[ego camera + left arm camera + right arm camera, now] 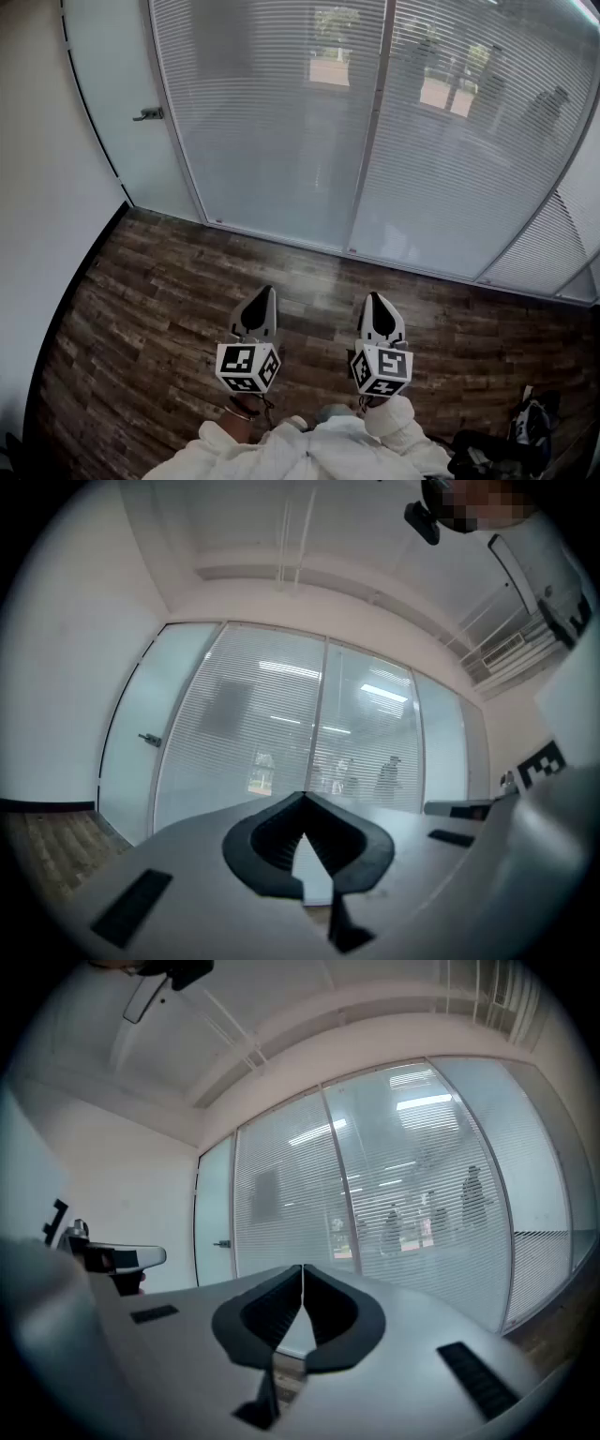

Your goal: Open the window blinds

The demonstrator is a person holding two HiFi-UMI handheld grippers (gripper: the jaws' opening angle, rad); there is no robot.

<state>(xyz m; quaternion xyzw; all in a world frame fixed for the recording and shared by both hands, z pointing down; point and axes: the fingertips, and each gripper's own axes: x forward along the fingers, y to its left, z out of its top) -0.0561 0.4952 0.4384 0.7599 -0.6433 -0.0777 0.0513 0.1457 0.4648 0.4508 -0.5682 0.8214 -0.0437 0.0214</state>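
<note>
The window blinds [281, 122] fill the upper half of the head view, from upper centre to the right edge. They hang behind two large glass panes divided by an upright frame post [375, 122]. The slats lie nearly flat across the glass, and only dim outlines of people [473, 1194] show through them, so the blinds read as not yet opened.

The left hand-held gripper [264, 295] and the right hand-held gripper [375, 302] sit side by side at lower centre of the head view. Both are level and aimed at the glass, well apart from it. The left gripper view shows its jaws meeting at the tips with nothing between them. The right gripper view shows the same: jaws together and empty. This is probably an approach posture, with both tools held ready and in line with the panes before either reaches for a control.

No cord, wand or knob for the blinds can be made out in any view, so it cannot be told where they are operated.

- Wooden floor [169, 309]: bare between the person and the glass, so nothing blocks the way forward.
- Frosted door panel with door handle [148, 114]: upper left, beside the blinds.
- White wall [47, 187]: left edge.
- Dark bag [530, 422]: lower right on the floor, off to one side.
</note>
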